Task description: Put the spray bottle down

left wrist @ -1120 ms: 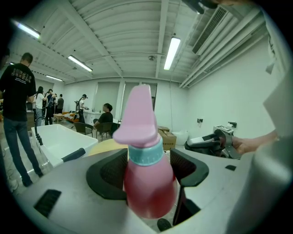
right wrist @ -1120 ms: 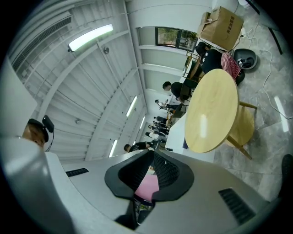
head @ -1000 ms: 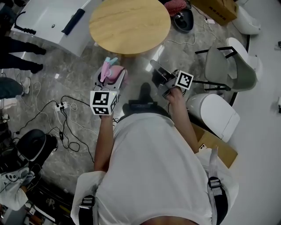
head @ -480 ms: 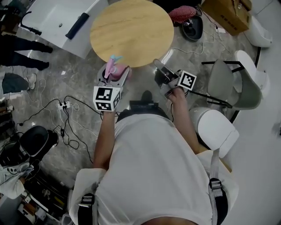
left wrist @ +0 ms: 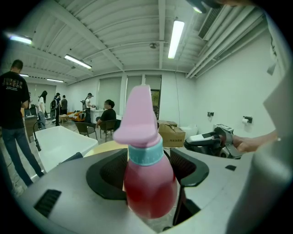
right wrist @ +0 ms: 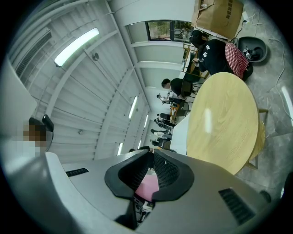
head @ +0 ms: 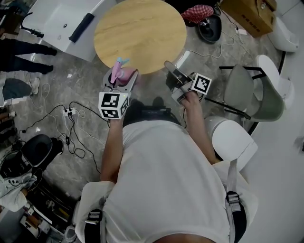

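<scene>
A pink spray bottle (head: 118, 72) with a teal collar and a pink head stands upright between the jaws of my left gripper (head: 121, 77), which is shut on it. The left gripper view shows the bottle (left wrist: 149, 183) filling the gap of the left gripper (left wrist: 146, 160). It hangs over the floor, just short of the near edge of the round wooden table (head: 140, 31). My right gripper (head: 169, 67) is beside it to the right, also near the table edge. Its jaws meet at the tips in the right gripper view (right wrist: 151, 154), with nothing held.
A white tub-like unit (head: 61, 21) stands left of the table. A grey chair (head: 249, 85) and a white seat (head: 235, 140) are on the right. Cables and a power strip (head: 69, 114) lie on the floor at left. A cardboard box (head: 247, 14) sits far right.
Both grippers have edged a little closer to the round table's near edge. The left gripper still holds the spray bottle upright, and the right stays shut.
</scene>
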Motion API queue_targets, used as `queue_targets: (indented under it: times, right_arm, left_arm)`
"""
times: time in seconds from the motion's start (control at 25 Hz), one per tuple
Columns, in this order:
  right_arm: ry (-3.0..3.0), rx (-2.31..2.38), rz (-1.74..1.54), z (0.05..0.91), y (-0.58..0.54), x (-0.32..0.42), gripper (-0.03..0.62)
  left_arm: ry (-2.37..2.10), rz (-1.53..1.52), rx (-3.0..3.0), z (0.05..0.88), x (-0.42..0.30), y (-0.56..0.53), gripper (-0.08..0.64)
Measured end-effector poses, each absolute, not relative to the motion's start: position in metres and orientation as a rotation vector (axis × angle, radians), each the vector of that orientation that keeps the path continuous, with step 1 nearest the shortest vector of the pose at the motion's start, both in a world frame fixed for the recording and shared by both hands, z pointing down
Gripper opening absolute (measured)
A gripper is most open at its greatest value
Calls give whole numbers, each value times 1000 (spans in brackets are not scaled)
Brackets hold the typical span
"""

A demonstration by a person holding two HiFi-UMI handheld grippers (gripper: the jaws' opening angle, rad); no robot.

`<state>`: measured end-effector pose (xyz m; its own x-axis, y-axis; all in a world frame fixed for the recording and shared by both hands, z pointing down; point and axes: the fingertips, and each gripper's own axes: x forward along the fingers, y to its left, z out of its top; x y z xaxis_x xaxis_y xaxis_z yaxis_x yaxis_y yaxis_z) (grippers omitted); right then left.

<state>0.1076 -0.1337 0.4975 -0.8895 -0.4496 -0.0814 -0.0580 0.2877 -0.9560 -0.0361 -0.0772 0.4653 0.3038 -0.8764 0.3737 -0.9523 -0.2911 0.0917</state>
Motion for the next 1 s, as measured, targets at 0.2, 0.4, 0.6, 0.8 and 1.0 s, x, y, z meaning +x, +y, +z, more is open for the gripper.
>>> queue_targets:
  times: [0.2,0.4,0.6,0.8,1.0]
  right_arm:
    - [2245,-447,-1630,497,-142,97,20]
    - [2264,-453,-1628,499,-152,89,20]
    - [2270,-483,-1624,500,-169,79,20]
    - [2279,-522,-1624,499,-205,45,20]
    - [2296,-581,-1616,502,-227,28,20]
  left_arm:
    - [-1662,358,2275,468,-45,-88,290]
    - [-1640,344,2298,474,-46,-106,290]
    - [-1607,331,2319,478,-54,-129,290]
    - [-1564,331,2323,487,-86,-170,290]
    - [-1516,334,2329,498,-104,-200,290]
